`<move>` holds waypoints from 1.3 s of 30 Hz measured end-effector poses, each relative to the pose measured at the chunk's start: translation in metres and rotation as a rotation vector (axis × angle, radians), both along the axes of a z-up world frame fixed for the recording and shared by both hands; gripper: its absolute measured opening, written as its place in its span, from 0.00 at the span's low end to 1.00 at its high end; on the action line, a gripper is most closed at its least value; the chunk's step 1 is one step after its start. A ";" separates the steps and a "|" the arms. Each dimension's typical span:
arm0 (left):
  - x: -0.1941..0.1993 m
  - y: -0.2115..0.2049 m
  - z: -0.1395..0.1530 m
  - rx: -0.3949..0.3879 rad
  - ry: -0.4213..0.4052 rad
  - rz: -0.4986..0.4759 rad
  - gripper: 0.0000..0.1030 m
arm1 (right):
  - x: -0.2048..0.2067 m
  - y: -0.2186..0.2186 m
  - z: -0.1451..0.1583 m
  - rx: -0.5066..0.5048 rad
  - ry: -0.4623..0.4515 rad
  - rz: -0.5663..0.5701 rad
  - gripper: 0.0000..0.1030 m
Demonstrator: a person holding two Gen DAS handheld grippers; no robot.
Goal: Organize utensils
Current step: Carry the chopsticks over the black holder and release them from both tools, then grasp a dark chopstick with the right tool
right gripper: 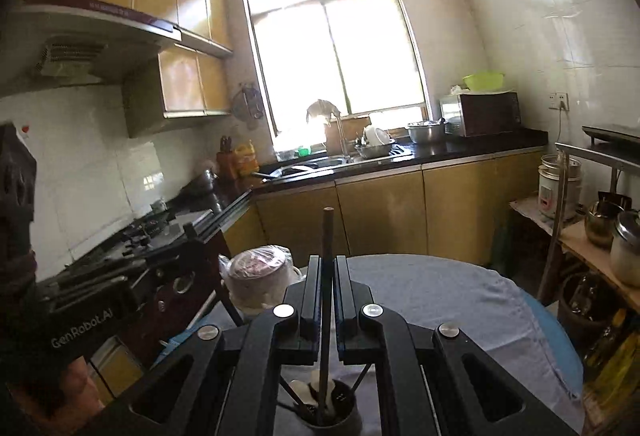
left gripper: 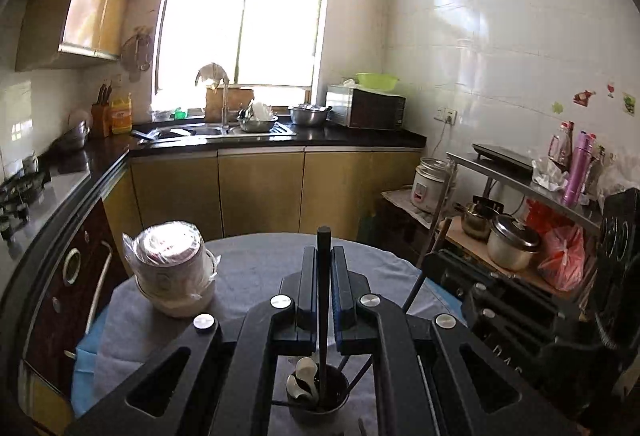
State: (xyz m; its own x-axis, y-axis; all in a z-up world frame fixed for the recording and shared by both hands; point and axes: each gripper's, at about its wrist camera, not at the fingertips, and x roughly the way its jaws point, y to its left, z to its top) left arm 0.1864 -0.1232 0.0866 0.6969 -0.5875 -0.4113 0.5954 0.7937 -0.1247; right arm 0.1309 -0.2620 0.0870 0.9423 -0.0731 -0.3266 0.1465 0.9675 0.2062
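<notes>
Gripper left (left gripper: pixel 323 268) is closed on a black chopstick (left gripper: pixel 323 300), and the right gripper (right gripper: pixel 328 276) is clamped on a brown chopstick (right gripper: pixel 326 300); both sticks stand with lower ends in or just over the cup (left gripper: pixel 320 402) on the tabletop (left gripper: pixel 256 268). White spoons (left gripper: pixel 302 382) and more sticks are already seen in the cup, so the task is judged well along, with these two sticks yet to be released. A wrapped pot (left gripper: pixel 174 268) stands well apart; nothing is seen blocking the cup
</notes>
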 end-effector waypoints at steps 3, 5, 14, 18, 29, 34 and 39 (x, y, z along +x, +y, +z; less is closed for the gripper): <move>0.011 -0.003 -0.026 0.017 0.064 0.010 0.06 | 0.014 -0.003 -0.021 0.029 0.043 -0.001 0.06; 0.016 -0.004 -0.036 0.033 0.097 0.023 0.06 | 0.021 -0.003 -0.034 0.033 0.077 0.005 0.06; -0.015 0.020 -0.052 0.088 0.101 0.008 0.34 | 0.003 -0.029 -0.080 0.164 0.199 0.055 0.16; -0.048 0.035 -0.062 0.125 0.066 -0.010 0.43 | -0.030 -0.038 -0.096 0.197 0.215 0.046 0.20; -0.050 0.068 -0.204 0.296 0.497 0.072 0.49 | -0.052 -0.033 -0.192 0.286 0.549 0.099 0.21; -0.027 0.062 -0.241 0.313 0.662 0.096 0.49 | -0.023 -0.023 -0.240 0.302 0.725 0.087 0.21; -0.004 0.041 -0.247 0.348 0.724 0.067 0.49 | 0.012 -0.017 -0.258 0.256 0.820 0.051 0.21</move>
